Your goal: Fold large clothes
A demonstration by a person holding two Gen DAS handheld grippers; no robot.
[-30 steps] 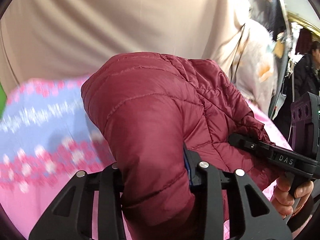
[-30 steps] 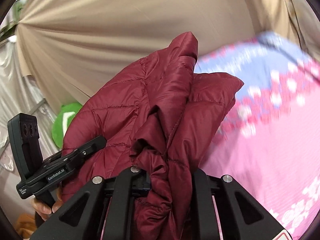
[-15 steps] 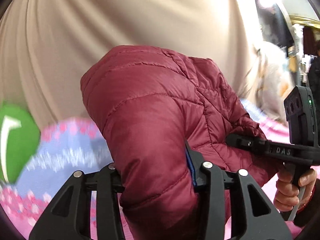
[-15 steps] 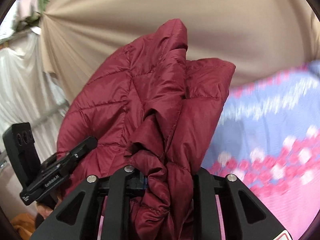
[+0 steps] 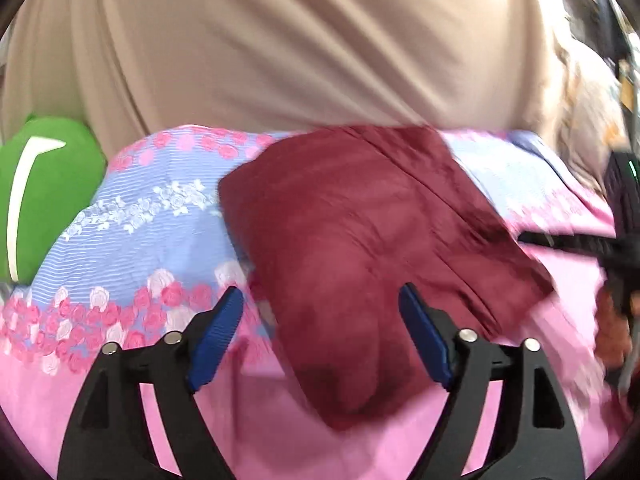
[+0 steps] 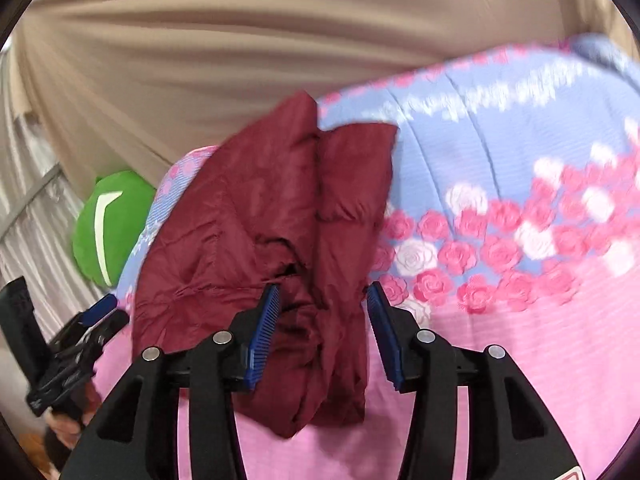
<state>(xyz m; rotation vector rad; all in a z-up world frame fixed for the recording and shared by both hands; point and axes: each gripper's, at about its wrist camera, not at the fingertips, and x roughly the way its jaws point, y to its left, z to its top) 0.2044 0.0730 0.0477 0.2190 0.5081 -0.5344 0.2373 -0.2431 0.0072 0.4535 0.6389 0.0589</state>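
Note:
A dark red quilted jacket lies folded on the pink and blue flowered bedspread. My left gripper is open, its blue pads apart, with the jacket's near edge between and beyond them. In the right wrist view the jacket lies bunched in front of my right gripper, which is open with jacket folds between its pads. The left gripper also shows at the left edge of that view. The right gripper shows blurred at the right edge of the left wrist view.
A green plush cushion sits at the bed's far left, also in the right wrist view. A beige curtain hangs behind the bed. Cluttered room at the far right.
Both grippers were shut on the jacket and held it up. Now both have opened and the jacket has dropped onto the bedspread.

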